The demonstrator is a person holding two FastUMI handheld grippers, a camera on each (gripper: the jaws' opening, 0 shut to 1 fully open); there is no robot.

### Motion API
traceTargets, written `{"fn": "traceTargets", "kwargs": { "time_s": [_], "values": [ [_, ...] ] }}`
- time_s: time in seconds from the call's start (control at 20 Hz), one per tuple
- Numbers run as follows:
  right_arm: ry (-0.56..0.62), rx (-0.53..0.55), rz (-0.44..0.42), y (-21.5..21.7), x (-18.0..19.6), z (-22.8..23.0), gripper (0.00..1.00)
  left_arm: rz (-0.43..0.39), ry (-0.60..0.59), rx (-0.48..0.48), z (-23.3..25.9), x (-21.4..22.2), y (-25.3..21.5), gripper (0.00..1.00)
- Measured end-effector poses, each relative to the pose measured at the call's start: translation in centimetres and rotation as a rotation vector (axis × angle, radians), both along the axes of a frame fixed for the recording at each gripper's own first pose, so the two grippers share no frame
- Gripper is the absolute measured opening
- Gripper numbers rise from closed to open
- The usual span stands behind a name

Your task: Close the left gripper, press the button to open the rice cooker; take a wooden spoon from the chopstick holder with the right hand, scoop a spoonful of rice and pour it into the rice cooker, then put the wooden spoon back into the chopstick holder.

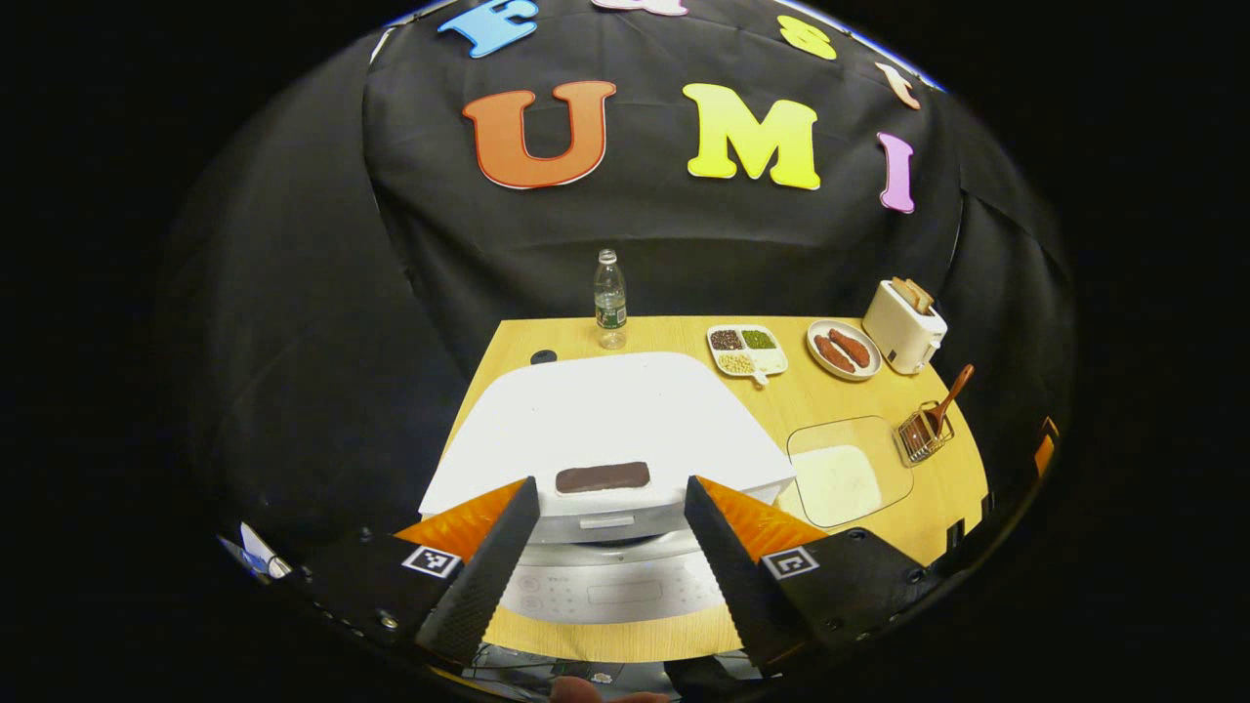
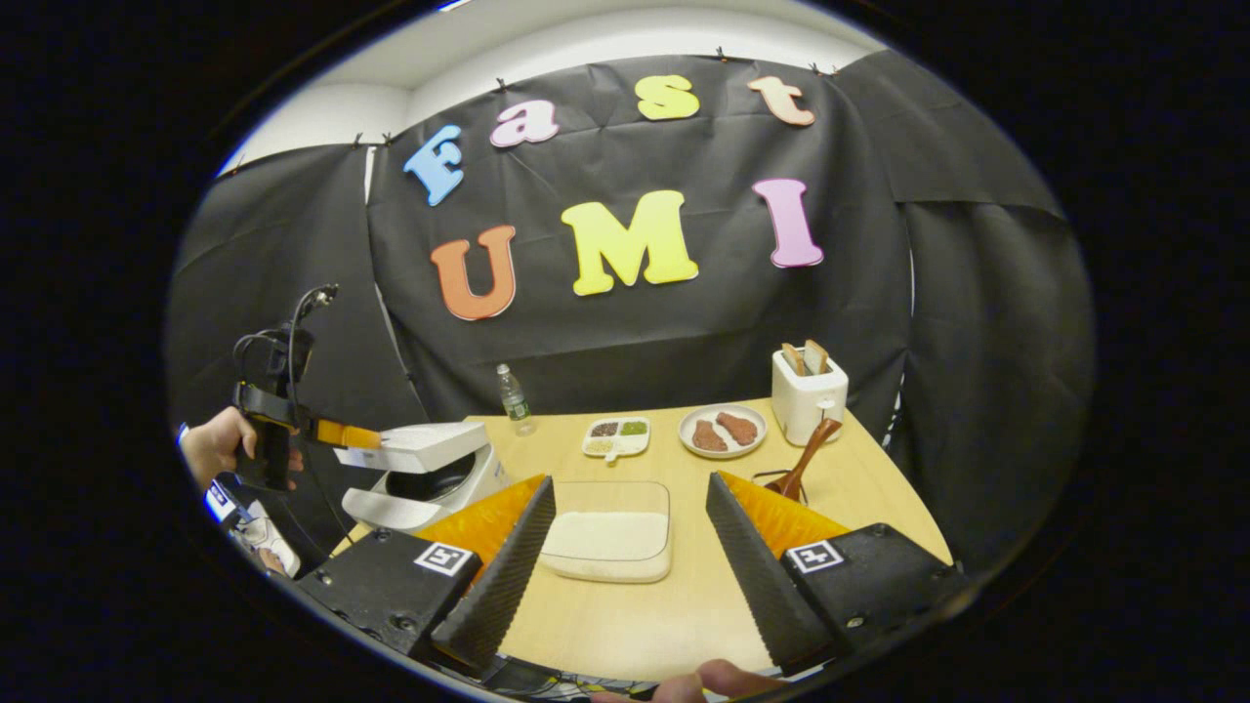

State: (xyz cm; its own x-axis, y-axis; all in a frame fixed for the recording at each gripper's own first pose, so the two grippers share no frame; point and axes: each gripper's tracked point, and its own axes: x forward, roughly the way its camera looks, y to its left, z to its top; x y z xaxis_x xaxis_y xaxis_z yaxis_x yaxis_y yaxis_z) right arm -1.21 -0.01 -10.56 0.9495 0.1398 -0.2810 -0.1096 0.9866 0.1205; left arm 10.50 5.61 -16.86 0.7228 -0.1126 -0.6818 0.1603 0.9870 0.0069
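In the left gripper view the white rice cooker (image 1: 605, 420) sits right ahead, its dark button (image 1: 603, 476) between the fingers of my open left gripper (image 1: 610, 488). In the right gripper view the cooker (image 2: 430, 478) has its lid (image 2: 415, 446) lifted partway, and a hand holds the left gripper (image 2: 359, 438) at the lid's edge. My right gripper (image 2: 630, 483) is open and holds nothing, above a clear tray of rice (image 2: 607, 535). The wooden spoon (image 2: 806, 454) stands in the wire chopstick holder (image 1: 923, 434) to the right, its base behind my right finger.
At the back of the wooden table (image 2: 684, 605) stand a water bottle (image 2: 513, 395), a divided dish of beans (image 2: 617, 436), a plate with two pieces of meat (image 2: 723, 430) and a white toaster with bread (image 2: 808, 391). The table's edge runs just beyond the holder.
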Motion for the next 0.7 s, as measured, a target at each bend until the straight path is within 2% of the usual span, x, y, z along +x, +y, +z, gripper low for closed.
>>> {"fn": "traceTargets", "kwargs": {
  "time_s": [0.35, 0.7],
  "values": [
    [0.015, -0.01, -0.018, 0.5, -0.9, -0.4, 1.0, 0.079, 0.093, -0.154, -3.5, -1.0, -0.3, 0.98],
    [0.012, -0.024, -0.025, 1.1, -0.7, 0.2, 1.0, 0.096, 0.142, -0.163, -5.8, -1.6, -0.4, 0.97]
  ]
}}
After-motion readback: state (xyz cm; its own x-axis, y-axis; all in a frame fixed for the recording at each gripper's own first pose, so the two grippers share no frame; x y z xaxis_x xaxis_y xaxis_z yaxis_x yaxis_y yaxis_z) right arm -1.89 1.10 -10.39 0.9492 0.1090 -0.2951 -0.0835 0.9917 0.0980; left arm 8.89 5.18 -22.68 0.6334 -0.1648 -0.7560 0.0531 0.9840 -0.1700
